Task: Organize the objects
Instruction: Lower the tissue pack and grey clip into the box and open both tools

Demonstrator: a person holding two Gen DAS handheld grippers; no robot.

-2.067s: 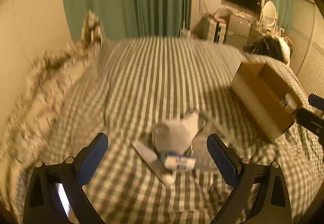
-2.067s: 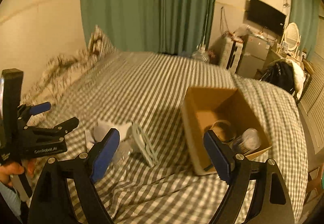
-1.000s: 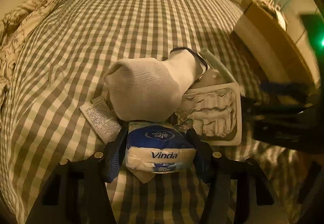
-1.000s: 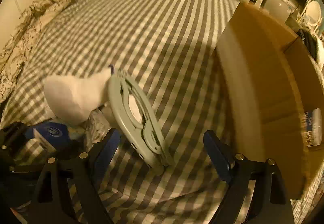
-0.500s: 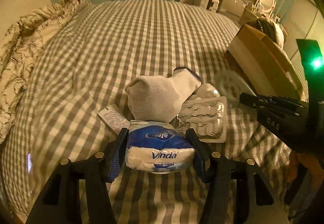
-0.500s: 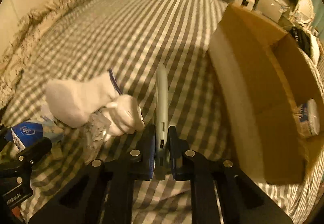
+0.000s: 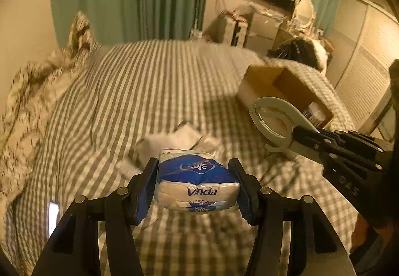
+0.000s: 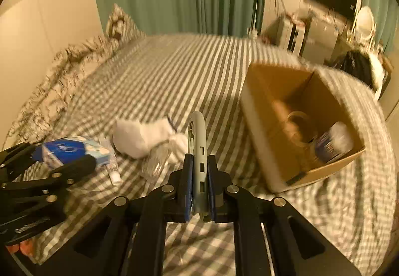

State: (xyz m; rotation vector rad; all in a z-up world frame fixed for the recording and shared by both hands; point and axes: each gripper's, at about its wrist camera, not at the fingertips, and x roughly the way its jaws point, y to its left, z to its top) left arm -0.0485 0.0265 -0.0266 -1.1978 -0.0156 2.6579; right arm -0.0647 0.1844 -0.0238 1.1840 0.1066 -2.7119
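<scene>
My right jaws [image 8: 199,177] are clamped flat on the grey clip [image 8: 198,143], held edge-on, its long axis running up the frame away from me. My left jaws [image 7: 195,186] grip the blue tissue pack [image 7: 195,183] across its width. Both loads hang above the bed [image 8: 174,71]. The cardboard box [image 8: 259,126] lies to the right of centre in the right wrist view, so the clip is nearer it; the sock [image 8: 142,137] lies on the bed at left of centre.
</scene>
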